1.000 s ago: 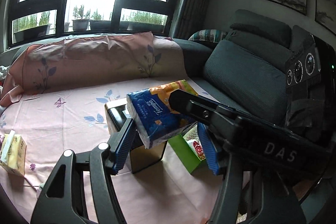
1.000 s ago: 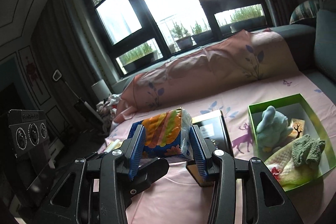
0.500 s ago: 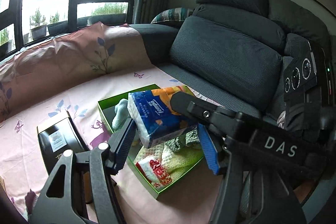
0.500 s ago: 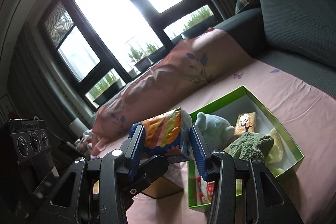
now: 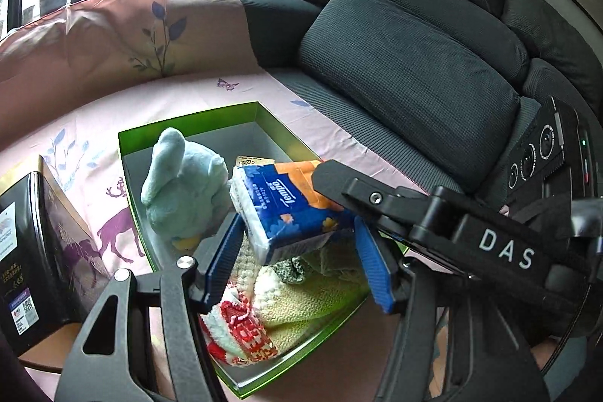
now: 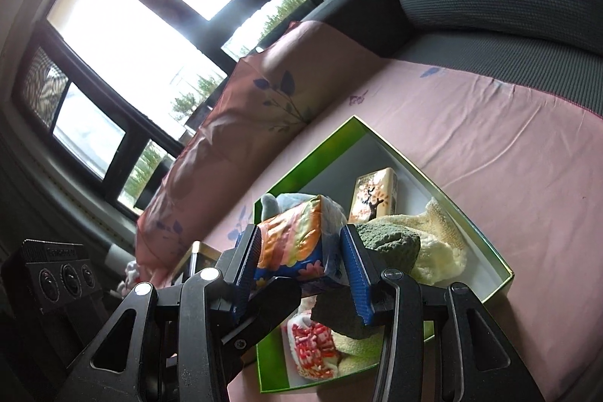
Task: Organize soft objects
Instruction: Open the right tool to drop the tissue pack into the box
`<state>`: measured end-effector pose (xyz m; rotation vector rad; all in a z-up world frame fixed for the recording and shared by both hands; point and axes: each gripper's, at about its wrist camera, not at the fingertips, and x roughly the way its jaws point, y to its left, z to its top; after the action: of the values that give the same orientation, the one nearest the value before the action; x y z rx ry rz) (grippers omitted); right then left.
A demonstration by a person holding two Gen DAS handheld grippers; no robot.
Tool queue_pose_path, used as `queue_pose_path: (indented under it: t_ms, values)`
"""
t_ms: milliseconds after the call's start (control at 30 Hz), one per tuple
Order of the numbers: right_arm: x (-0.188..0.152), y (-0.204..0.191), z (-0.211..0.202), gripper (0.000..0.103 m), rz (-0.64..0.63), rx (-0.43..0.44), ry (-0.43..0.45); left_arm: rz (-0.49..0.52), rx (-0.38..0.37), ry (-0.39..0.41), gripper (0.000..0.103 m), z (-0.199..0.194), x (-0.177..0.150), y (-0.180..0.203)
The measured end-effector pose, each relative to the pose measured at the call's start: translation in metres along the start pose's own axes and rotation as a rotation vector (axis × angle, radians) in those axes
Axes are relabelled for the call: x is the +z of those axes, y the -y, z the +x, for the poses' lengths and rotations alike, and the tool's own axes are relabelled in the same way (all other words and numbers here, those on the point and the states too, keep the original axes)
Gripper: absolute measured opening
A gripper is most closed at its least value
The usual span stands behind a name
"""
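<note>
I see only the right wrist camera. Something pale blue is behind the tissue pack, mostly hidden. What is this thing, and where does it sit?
Observer: It is a light blue plush toy, upright in the green box, just beside the tissue pack.
Operator: And the gold edge left of the box?
Observer: That is a black tin. It stands on the pink sheet, apart from the box.
Operator: Is the left gripper on the pack too?
Observer: Yes. Its fingers flank the pack's lower end, with the pads against it.
</note>
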<state>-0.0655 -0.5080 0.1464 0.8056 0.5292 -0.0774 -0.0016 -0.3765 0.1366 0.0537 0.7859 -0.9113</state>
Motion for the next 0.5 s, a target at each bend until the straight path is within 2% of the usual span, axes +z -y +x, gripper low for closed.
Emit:
queue_pose_path:
  t_ms: [167,267,333,367,400,467,500]
  values:
    - [0.002,0.003,0.008,0.047,0.02,-0.023,0.018,-0.043,0.032,-0.016,0.06,0.0,0.001,-0.007]
    - [0.002,0.0,-0.001,0.047,0.005,-0.084,0.042,-0.058,0.015,-0.001,0.063,-0.014,0.0,-0.009]
    - [0.001,-0.005,-0.01,0.049,-0.009,-0.113,0.069,-0.079,-0.016,0.034,0.066,-0.033,-0.003,-0.013]
    - [0.001,-0.007,-0.015,0.056,-0.012,-0.111,0.077,-0.087,-0.026,0.054,0.068,-0.045,-0.005,-0.015]
    - [0.0,-0.01,-0.019,0.062,-0.016,-0.098,0.084,-0.092,-0.03,0.074,0.074,-0.057,-0.006,-0.017]
    - [-0.002,-0.02,-0.025,0.063,-0.046,-0.057,0.085,-0.103,-0.008,0.117,0.083,-0.085,-0.009,-0.023]
    - [-0.004,-0.026,-0.027,0.064,-0.067,-0.041,0.081,-0.111,0.009,0.142,0.084,-0.099,-0.011,-0.027]
